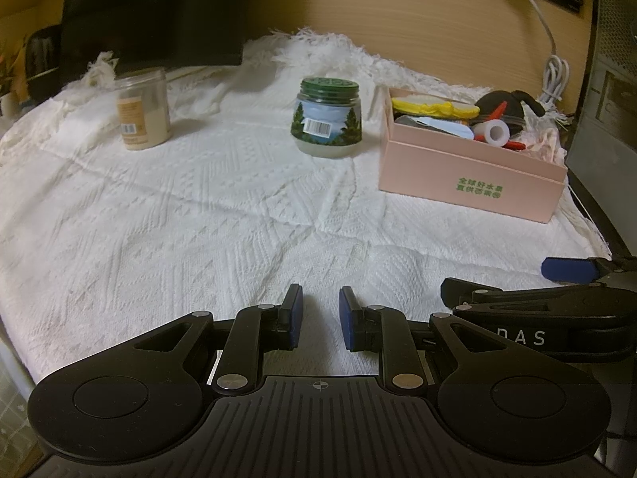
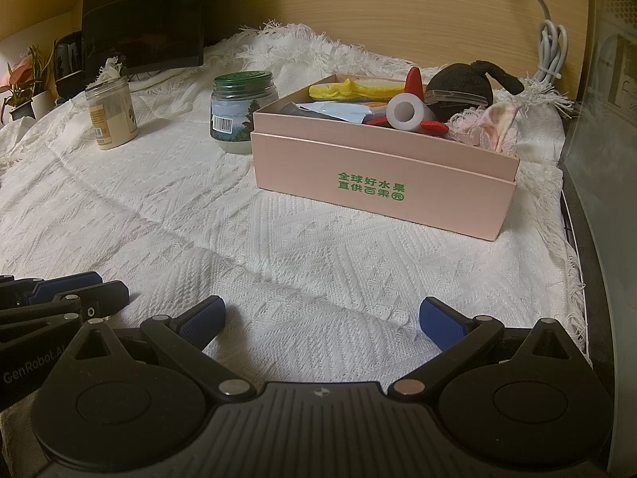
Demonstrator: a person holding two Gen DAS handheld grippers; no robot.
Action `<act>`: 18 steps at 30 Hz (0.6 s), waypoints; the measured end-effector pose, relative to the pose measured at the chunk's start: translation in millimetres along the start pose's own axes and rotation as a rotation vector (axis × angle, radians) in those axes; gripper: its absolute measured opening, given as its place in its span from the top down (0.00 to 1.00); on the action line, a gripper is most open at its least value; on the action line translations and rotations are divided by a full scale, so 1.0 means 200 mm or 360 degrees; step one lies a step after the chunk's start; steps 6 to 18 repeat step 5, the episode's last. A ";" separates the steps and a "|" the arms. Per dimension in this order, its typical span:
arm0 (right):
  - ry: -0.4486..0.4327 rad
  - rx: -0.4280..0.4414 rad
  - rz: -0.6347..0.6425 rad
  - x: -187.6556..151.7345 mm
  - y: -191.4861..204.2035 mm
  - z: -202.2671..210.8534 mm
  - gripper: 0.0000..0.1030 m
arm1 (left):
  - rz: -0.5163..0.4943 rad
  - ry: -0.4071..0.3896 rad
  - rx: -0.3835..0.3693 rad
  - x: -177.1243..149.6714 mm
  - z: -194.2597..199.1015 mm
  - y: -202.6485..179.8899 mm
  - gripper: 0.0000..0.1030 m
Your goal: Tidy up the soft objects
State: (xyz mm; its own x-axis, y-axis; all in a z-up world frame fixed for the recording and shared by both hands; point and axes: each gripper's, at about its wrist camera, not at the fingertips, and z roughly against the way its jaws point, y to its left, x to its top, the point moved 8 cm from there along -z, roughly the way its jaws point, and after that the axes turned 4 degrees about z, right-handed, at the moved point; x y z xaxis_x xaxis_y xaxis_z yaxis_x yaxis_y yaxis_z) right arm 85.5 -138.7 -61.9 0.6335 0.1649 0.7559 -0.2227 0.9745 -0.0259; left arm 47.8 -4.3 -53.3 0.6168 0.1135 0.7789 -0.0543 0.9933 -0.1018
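A pink cardboard box point(image 2: 378, 167) with green print stands on the white woven cloth point(image 2: 199, 207) at the right. It holds a black plush point(image 2: 458, 83), a yellow soft item point(image 2: 350, 89), a white tube with red fins point(image 2: 406, 113) and a pale blue packet. A pink lacy cloth point(image 2: 489, 123) hangs at its far right corner. My left gripper point(image 1: 320, 292) is shut with a narrow gap and nothing in it, low over the cloth's near part. My right gripper point(image 2: 322, 306) stands wide open and empty, well short of the box.
A green-lidded jar point(image 1: 328, 119) stands just left of the pink box point(image 1: 469, 171). A clear jar of beige powder point(image 1: 143, 111) is further left. A black monitor point(image 1: 151, 12) and a white cable point(image 1: 553, 75) sit at the back. A dark appliance borders the right edge.
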 end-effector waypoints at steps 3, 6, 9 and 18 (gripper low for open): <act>0.0000 0.0000 0.0000 0.00 0.00 0.00 0.00 | 0.0001 0.0002 -0.0001 0.00 0.00 0.00 0.78; 0.0000 0.0000 0.0000 0.00 0.00 0.00 0.00 | 0.0010 0.0001 0.0006 0.00 0.00 0.00 0.78; 0.0000 0.0000 0.0000 0.00 0.00 0.00 0.00 | 0.0010 0.0001 0.0006 0.00 0.00 0.00 0.78; 0.0000 0.0000 0.0000 0.00 0.00 0.00 0.00 | 0.0010 0.0001 0.0006 0.00 0.00 0.00 0.78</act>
